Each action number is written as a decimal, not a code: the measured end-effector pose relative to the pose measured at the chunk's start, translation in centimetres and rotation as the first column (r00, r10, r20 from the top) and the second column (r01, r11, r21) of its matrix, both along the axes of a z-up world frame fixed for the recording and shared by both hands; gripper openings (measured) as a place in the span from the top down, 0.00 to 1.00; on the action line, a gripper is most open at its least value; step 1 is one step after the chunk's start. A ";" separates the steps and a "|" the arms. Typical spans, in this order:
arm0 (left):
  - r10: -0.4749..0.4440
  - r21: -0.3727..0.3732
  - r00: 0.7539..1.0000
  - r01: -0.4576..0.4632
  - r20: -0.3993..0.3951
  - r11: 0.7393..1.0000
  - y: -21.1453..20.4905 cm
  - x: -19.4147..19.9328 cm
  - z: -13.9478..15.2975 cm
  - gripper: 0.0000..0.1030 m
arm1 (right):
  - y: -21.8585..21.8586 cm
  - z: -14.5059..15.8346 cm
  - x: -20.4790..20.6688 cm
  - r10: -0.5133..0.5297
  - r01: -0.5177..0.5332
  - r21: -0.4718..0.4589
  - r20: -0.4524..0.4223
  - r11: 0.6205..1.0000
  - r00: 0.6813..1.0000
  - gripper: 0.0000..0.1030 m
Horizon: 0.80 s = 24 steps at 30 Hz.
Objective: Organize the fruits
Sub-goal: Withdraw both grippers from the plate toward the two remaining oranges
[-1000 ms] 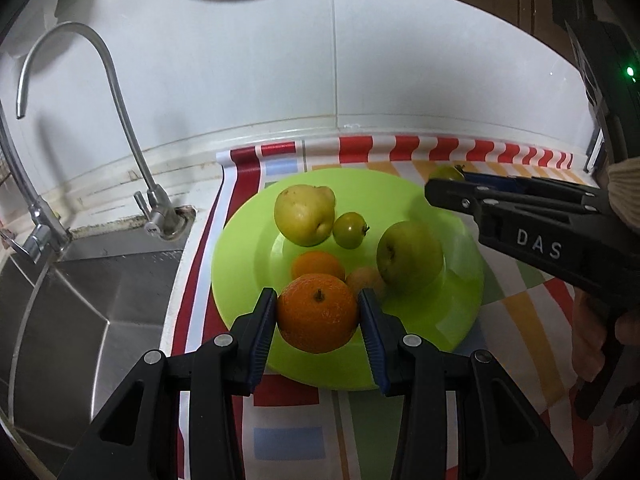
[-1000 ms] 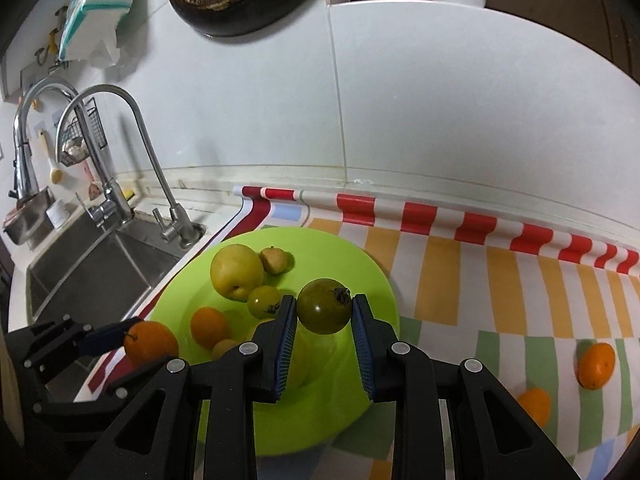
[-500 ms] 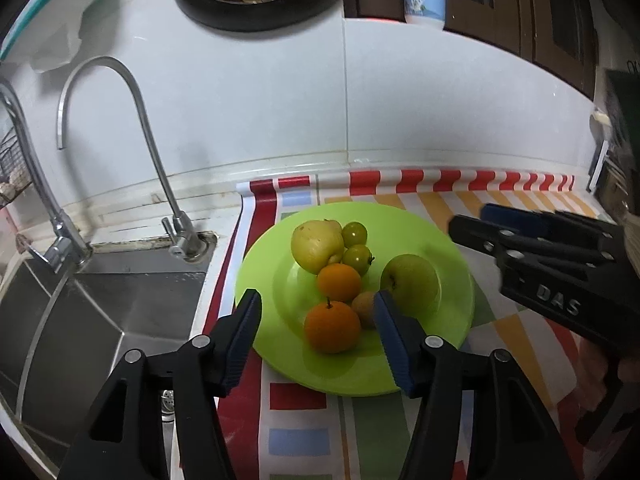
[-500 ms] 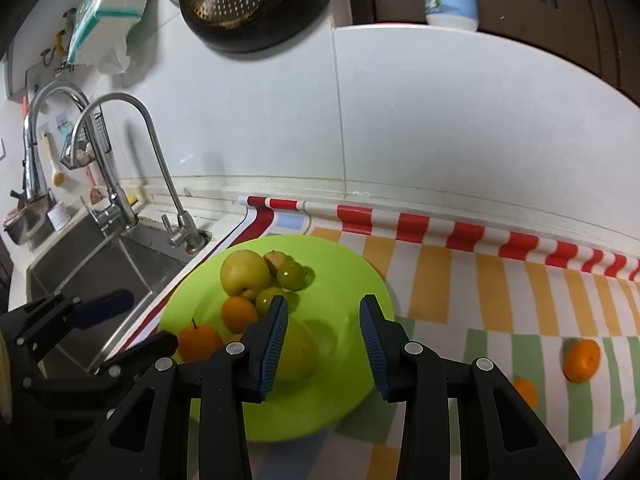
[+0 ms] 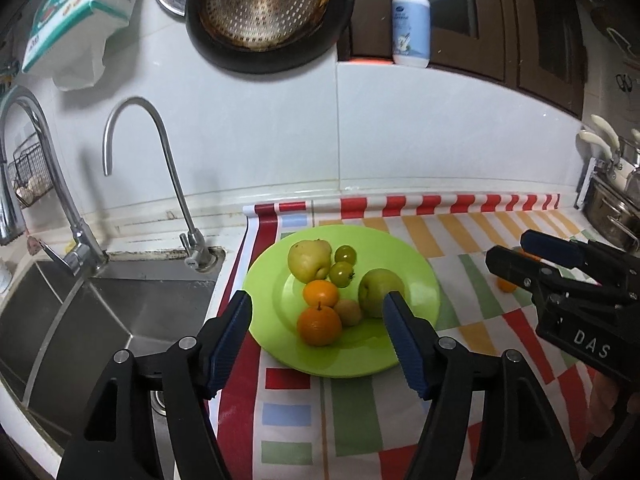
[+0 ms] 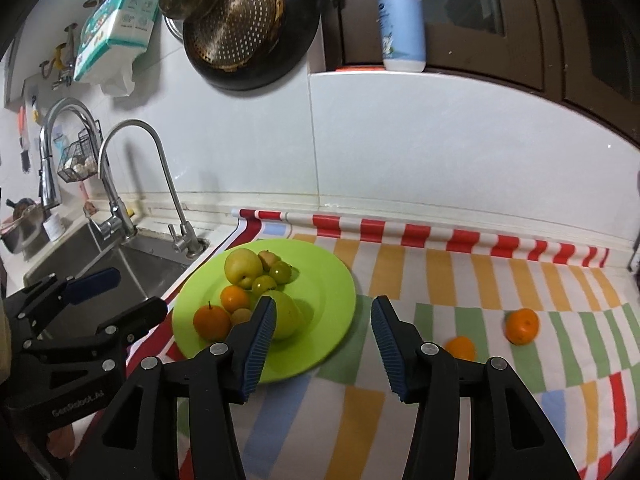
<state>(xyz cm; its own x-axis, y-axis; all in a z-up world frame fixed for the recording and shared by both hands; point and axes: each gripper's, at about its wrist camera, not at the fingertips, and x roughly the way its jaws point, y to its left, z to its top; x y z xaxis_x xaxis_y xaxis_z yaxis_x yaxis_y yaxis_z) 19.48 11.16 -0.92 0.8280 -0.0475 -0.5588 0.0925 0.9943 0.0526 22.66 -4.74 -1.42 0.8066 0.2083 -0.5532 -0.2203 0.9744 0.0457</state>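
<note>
With both grippers empty and spread, the step in hand is the transfer between placements: seven fruits lie on the green plate (image 6: pixel 332 280), two oranges lie outside it.

While the left gripper (image 5: pixel 318 342) hangs over the near rim of the plate with its jaws wide apart and nothing between them, the right gripper (image 6: pixel 323 336) hangs over the plate's right edge, likewise spread and empty. On the plate, clustered and mostly touching: a yellow pear (image 5: pixel 309 260), two green tomatoes (image 5: pixel 342 268), a green apple (image 5: pixel 378 290), two oranges (image 5: pixel 319 325) and a small brown fruit (image 5: pixel 349 312). On the striped surface (image 6: pixel 400 400), right of the plate: a small orange (image 6: pixel 461 348) near the right gripper and a larger orange (image 6: pixel 521 326) beyond it. Judged next move: swing the right gripper rightward, centre the spread jaws over the small orange, lower, close, carry to the plate's bare right half.
</note>
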 end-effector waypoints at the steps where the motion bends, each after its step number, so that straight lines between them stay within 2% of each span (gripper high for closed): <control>1: -0.004 -0.001 1.000 0.004 0.006 1.000 -0.2 -0.4 0.2 0.33 | -0.1 0.1 -0.4 -0.003 0.003 -0.001 0.003 1.000 1.000 0.50; 4: -0.014 0.001 1.000 0.014 0.023 1.000 -0.9 -1.6 0.7 0.29 | -0.6 0.6 -1.9 -0.019 0.019 0.000 0.015 1.000 1.000 0.45; 8: -0.027 0.002 0.999 0.027 0.041 1.000 -1.7 -2.7 1.4 0.26 | -1.6 1.3 -3.6 -0.048 0.048 -0.001 0.030 0.999 0.998 0.44; 10: -0.032 0.001 0.998 0.032 0.053 0.999 -2.4 -3.4 1.8 0.24 | -2.2 1.5 -4.4 -0.071 0.071 0.000 0.037 0.997 0.997 0.37; 16: -0.048 0.008 0.995 0.048 0.088 0.999 -4.2 -4.3 2.7 0.20 | -4.3 2.2 -6.3 -0.124 0.125 -0.018 0.063 0.992 0.990 0.36; 20: -0.061 0.012 0.992 0.060 0.106 0.998 -5.7 -4.7 3.0 0.15 | -5.8 2.6 -7.3 -0.148 0.150 -0.024 0.075 0.988 0.986 0.36; 24: -0.071 0.022 0.989 0.069 0.127 0.997 -7.5 -5.1 3.1 0.09 | -7.5 2.8 -8.1 -0.167 0.170 -0.031 0.082 0.985 0.983 0.31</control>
